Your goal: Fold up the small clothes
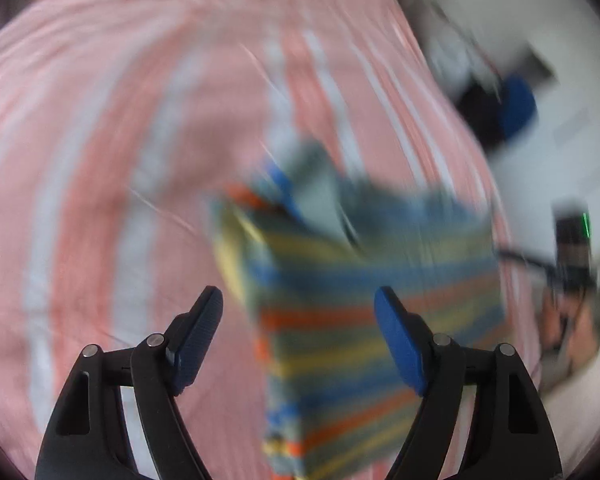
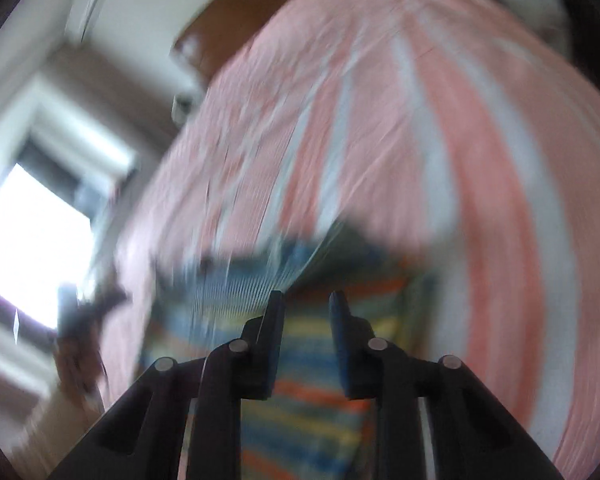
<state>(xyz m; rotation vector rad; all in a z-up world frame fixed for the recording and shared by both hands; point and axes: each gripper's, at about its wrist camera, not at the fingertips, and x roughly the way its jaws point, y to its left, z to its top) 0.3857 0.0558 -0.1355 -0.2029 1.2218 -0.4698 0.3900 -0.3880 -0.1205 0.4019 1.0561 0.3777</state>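
Note:
A small striped garment (image 1: 360, 304) in blue, yellow, orange and grey lies on a pink-and-white striped bed sheet (image 1: 120, 140). Both views are motion-blurred. My left gripper (image 1: 298, 304) is open; the garment lies under and between its fingers, nearer the right blue pad (image 1: 396, 332). In the right wrist view the garment (image 2: 308, 384) lies below my right gripper (image 2: 306, 300), whose jaws stand narrowly apart with nothing seen between them. The garment's grey upper edge (image 2: 240, 276) looks lifted or folded.
The pink striped sheet (image 2: 440, 140) covers the bed. The other hand-held gripper (image 1: 572, 248) and a hand show at the right of the left wrist view. A blue and black object (image 1: 512, 108) sits beyond the bed. A bright window (image 2: 32, 240) is at the left.

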